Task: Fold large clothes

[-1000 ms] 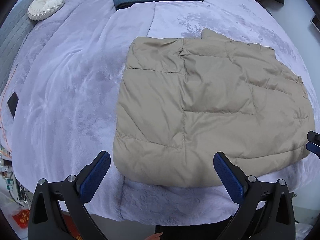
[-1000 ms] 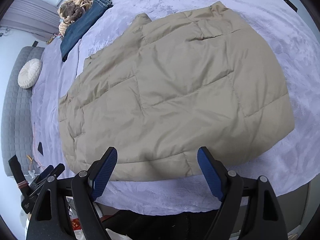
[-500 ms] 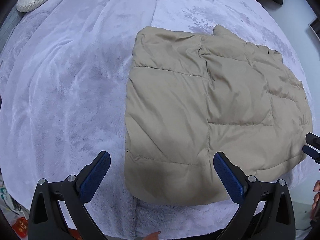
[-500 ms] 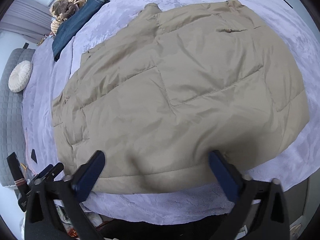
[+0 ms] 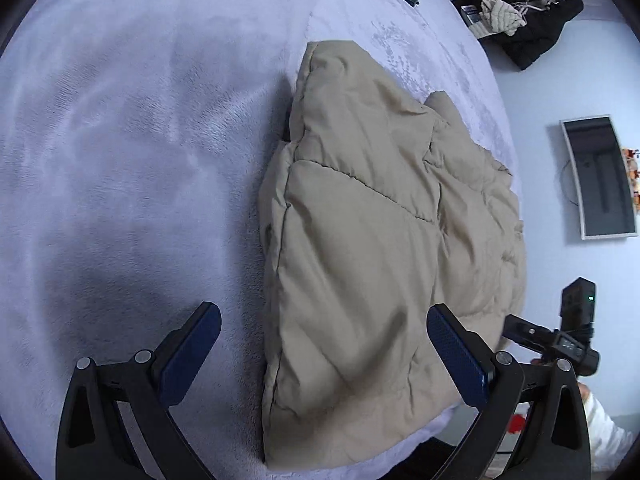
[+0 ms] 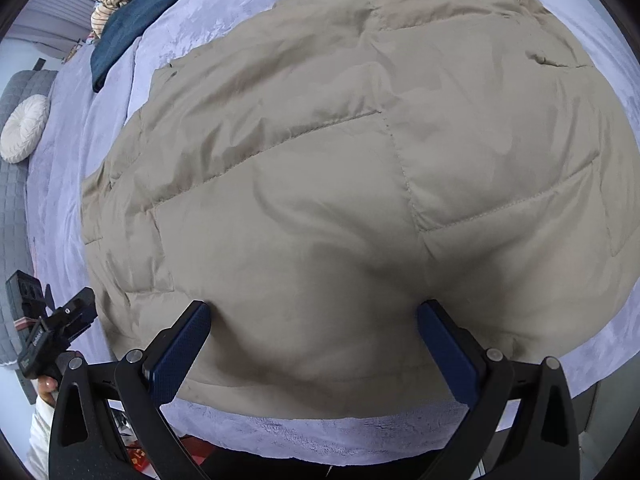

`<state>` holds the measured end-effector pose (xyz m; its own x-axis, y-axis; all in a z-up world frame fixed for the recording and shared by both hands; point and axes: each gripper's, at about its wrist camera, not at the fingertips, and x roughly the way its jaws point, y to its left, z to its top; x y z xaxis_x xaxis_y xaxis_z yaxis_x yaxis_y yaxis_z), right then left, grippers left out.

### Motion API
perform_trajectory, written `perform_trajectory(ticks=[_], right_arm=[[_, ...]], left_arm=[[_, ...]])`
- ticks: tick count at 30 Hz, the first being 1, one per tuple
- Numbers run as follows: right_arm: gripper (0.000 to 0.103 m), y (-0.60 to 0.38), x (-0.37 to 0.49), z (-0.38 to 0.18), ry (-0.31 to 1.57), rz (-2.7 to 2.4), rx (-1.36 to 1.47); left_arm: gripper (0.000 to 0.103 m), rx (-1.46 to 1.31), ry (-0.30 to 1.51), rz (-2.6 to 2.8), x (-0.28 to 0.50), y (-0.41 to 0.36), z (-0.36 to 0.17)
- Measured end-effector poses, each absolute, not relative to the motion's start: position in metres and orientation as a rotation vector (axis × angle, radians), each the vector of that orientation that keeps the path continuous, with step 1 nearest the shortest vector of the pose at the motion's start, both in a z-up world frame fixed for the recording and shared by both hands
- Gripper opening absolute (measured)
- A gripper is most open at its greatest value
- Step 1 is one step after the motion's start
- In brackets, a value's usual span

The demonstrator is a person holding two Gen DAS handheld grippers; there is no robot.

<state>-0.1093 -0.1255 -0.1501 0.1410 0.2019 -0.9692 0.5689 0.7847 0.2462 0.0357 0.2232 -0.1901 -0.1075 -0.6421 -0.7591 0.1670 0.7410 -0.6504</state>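
Bed [image 5: 120, 160] first: it carries everything, its lavender plush cover spread wide, with bare cover to the left of my work and a narrow strip of it along the near edge in my right view. On it, close to that near edge and toward the right side, lies the beige padded jacket [image 6: 340, 200], quilted in big panels. It rests as a flat, roughly rectangular slab with no sleeve sticking out, and its left side shows stacked layers with a dark lining peeking through, so I judge that the sleeves and sides are already folded in. What looks left is at least one more fold, bringing the near hem over toward the far end, then squaring the bundle.

Dark blue jeans [image 6: 132, 28] sit folded near the far edge of the bed, well apart from the jacket, beside a heap of rope-like brown stuff I cannot identify. A round cream cushion [image 6: 24, 128] rests at the far left on a grey quilted surface.

My right claw [image 6: 312, 320] is spread wide over the near hem, both pads touching or just above the fabric, gripping nothing. My left claw [image 5: 324, 328] is also spread wide, straddling the jacket's left near corner, one finger over bare cover and the other over the padding, nothing pinched yet.
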Motion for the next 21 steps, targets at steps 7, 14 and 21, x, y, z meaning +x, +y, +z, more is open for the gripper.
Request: perform_trajectory(ticks=[7,14,21], right_arm=[[0.103,-0.128,-0.107,-0.158,1.445,-0.311,0.674],[0.103,-0.128,-0.102,-0.157,1.459,-0.317,0.666],[0.103,-0.136,-0.100,-0.120,1.367,-0.246,0.661]], left_arm=[[0.103,-0.465,1.604,-0.941,0.052,0.182,-0.219],[0.056,-0.362,1.643,-1.038,0.048,0.153,-0.223],[0.029,-0.360,1.571,-1.047,0.040,0.157,-0.181]])
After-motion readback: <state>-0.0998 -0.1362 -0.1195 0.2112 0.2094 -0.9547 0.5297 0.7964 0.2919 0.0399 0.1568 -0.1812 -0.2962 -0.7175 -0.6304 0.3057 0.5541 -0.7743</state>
